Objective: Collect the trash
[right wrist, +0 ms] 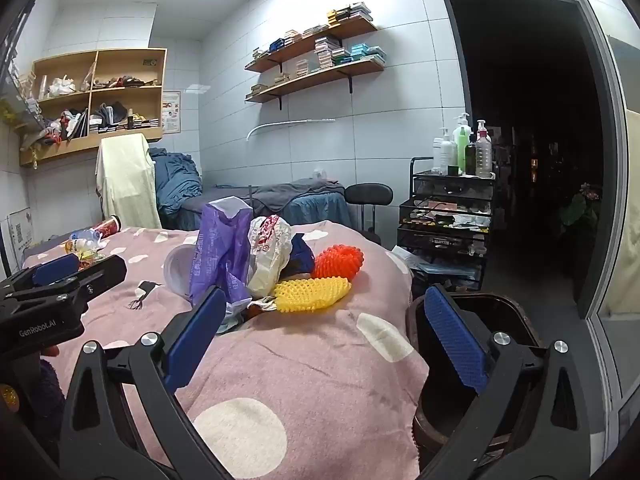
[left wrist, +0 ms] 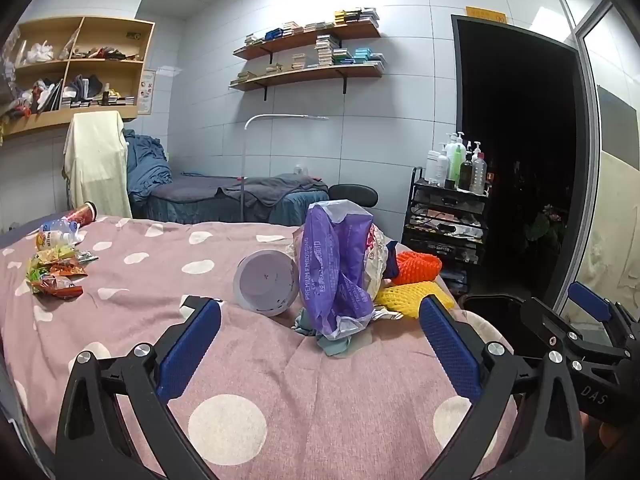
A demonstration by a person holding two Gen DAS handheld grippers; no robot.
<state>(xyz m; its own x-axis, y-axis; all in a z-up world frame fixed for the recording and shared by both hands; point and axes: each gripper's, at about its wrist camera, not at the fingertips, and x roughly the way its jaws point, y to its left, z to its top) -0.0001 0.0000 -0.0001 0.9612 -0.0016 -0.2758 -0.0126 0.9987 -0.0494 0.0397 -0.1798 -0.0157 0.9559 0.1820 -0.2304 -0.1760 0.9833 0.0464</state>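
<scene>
Left wrist view: we have the left gripper [left wrist: 320,344] low over the pink dotted bedspread [left wrist: 256,360], jaws wide apart, nothing between them. Straight ahead sits the main trash pile: purple plastic bag [left wrist: 334,272] standing upright, white cup [left wrist: 267,282] on its side touching the bag's left, crumpled white wrapper [left wrist: 376,264] behind the bag, yellow foam net [left wrist: 412,294] and orange foam net [left wrist: 416,267] to the right near the bed edge. Second cluster is well apart at the far left: snack wrappers [left wrist: 56,274], a plastic bottle [left wrist: 60,230] and a red cup [left wrist: 83,214] lying down.

Right wrist view: right gripper [right wrist: 326,338] also has its jaws spread, holding nothing, at the bed's right corner. Its right finger [right wrist: 456,338] hangs above the dark bin [right wrist: 516,320] that stands on the floor just beside the bed. Same pile sits ahead and left of centre; yellow net is in front of the orange one, touching it. Left gripper shows at the frame's left edge.

Background: black cart [right wrist: 448,216] with bottles on top, wall shelves [right wrist: 316,60].
</scene>
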